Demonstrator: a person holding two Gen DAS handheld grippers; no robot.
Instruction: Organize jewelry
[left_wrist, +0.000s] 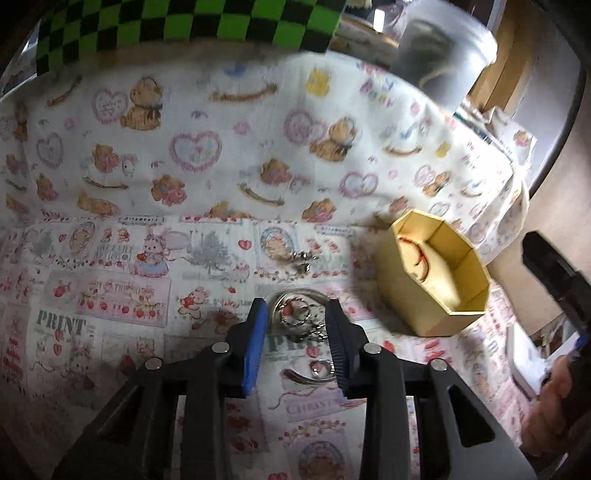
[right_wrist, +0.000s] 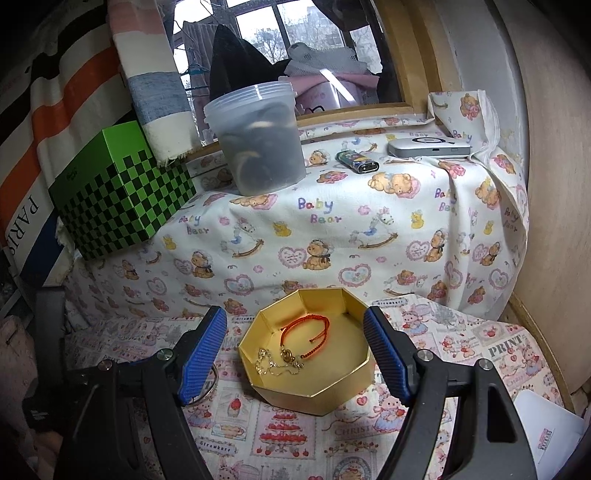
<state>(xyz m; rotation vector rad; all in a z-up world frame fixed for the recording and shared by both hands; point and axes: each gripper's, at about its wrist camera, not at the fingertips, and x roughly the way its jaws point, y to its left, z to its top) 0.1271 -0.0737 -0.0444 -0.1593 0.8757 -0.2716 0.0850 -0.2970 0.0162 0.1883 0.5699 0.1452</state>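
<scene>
**Both grippers open around the jewelry**

The left gripper (left_wrist: 297, 314) hangs open over a silver bangle and chain (left_wrist: 299, 317) on the printed cloth (left_wrist: 110, 258). The right gripper (right_wrist: 295, 332) gapes, empty, before the gold box (right_wrist: 314, 391), which holds a red bracelet (right_wrist: 306, 328) and gold chain (right_wrist: 277, 362).

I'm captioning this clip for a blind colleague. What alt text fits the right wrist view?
An open gold octagonal box on a printed cloth holds a red cord bracelet and a gold chain, framed by the open right gripper. Behind stand a green checkered box and a plastic tub.
</scene>
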